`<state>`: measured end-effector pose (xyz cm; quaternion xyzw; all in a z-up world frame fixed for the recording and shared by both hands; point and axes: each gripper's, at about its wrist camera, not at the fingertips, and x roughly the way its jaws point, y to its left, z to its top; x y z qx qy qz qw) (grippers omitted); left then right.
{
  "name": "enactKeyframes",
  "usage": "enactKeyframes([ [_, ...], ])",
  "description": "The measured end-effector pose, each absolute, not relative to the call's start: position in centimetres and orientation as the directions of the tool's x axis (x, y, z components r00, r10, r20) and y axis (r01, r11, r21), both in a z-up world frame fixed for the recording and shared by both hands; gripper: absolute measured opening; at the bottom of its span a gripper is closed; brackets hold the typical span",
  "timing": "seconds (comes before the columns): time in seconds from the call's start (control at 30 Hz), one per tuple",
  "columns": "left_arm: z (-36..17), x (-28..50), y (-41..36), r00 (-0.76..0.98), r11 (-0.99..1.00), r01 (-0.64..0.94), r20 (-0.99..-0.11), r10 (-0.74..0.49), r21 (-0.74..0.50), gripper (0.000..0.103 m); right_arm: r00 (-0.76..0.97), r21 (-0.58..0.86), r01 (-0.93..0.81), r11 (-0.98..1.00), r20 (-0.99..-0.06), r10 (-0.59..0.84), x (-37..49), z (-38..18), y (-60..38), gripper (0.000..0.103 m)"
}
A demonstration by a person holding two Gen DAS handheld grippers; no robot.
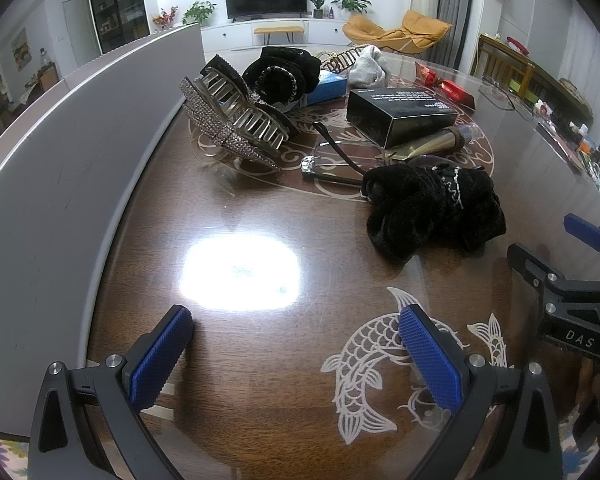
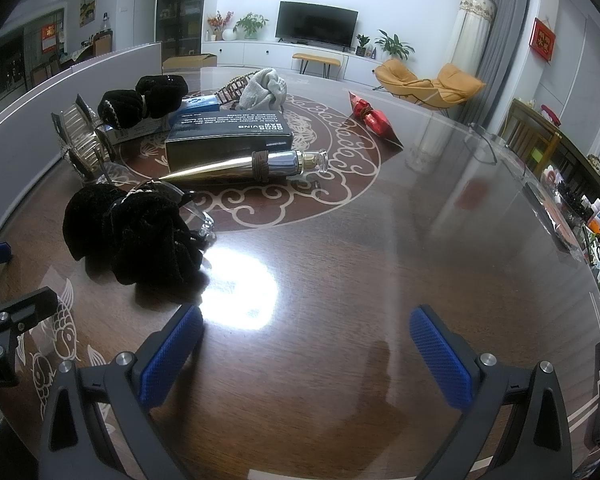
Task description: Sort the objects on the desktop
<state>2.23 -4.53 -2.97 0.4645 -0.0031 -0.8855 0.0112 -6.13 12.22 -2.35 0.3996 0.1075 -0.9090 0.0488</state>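
A black velvet scrunchie [image 1: 434, 210] [image 2: 130, 232] lies on the glossy brown table [image 1: 260, 360] [image 2: 380, 240], ahead and right of my left gripper [image 1: 296, 356], which is open and empty. My right gripper [image 2: 306, 354] is open and empty; the scrunchie lies ahead to its left. A rhinestone claw clip [image 1: 232, 120] [image 2: 80, 140], a second black scrunchie [image 1: 284, 74] [image 2: 144, 100], a black box [image 1: 400, 114] [image 2: 228, 140], a gold cone-shaped bottle [image 1: 436, 144] [image 2: 244, 166], glasses [image 1: 332, 164] and a red candy wrapper [image 1: 448, 86] [image 2: 370, 116] lie farther back.
A grey panel [image 1: 60, 184] [image 2: 32, 100] runs along the table's left side. A blue box [image 1: 328, 88] [image 2: 198, 104] and a grey cloth [image 1: 370, 66] [image 2: 264, 88] lie at the back. Clutter [image 2: 596, 240] sits off the right edge. The right gripper's body shows in the left wrist view [image 1: 572, 292].
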Motion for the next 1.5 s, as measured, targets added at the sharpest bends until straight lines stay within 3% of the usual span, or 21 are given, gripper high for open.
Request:
enactKeyframes([
  [0.5,-2.9,2.8,-5.4,-0.555,-1.000,-0.024,-0.832,0.002,0.013,0.103,-0.576,-0.013,0.213,-0.977,-0.809,-0.115,-8.0,-3.0,13.7,0.103],
  [0.73,-2.6,2.5,-5.7,-0.515,-1.000,0.004,-0.857,-0.008,0.007,0.103,-0.538,-0.015,0.355,-0.935,-0.821,-0.191,-10.7,-3.0,15.3,0.103],
  [0.97,-2.3,1.6,-4.9,-0.485,-0.998,0.046,-0.874,0.009,-0.036,0.103,-0.567,-0.013,0.243,-0.970,-0.813,-0.131,-12.8,-2.9,19.4,0.103],
  [1.17,1.9,0.9,-2.3,-0.582,-0.998,0.042,-0.813,0.019,-0.053,0.103,-0.570,-0.014,0.215,-0.976,-0.814,-0.114,-12.8,-2.7,19.6,0.103],
  [1.3,3.0,-1.6,-0.6,-0.574,-0.993,0.072,-0.818,0.039,-0.098,0.103,-0.570,-0.014,0.215,-0.976,-0.814,-0.114,-12.8,-2.7,19.6,0.103],
  [1.5,0.1,-4.5,2.8,-0.509,-0.993,0.113,-0.856,-0.091,0.038,0.103,-0.569,-0.013,0.216,-0.976,-0.814,-0.115,-12.8,-2.8,19.6,0.103],
])
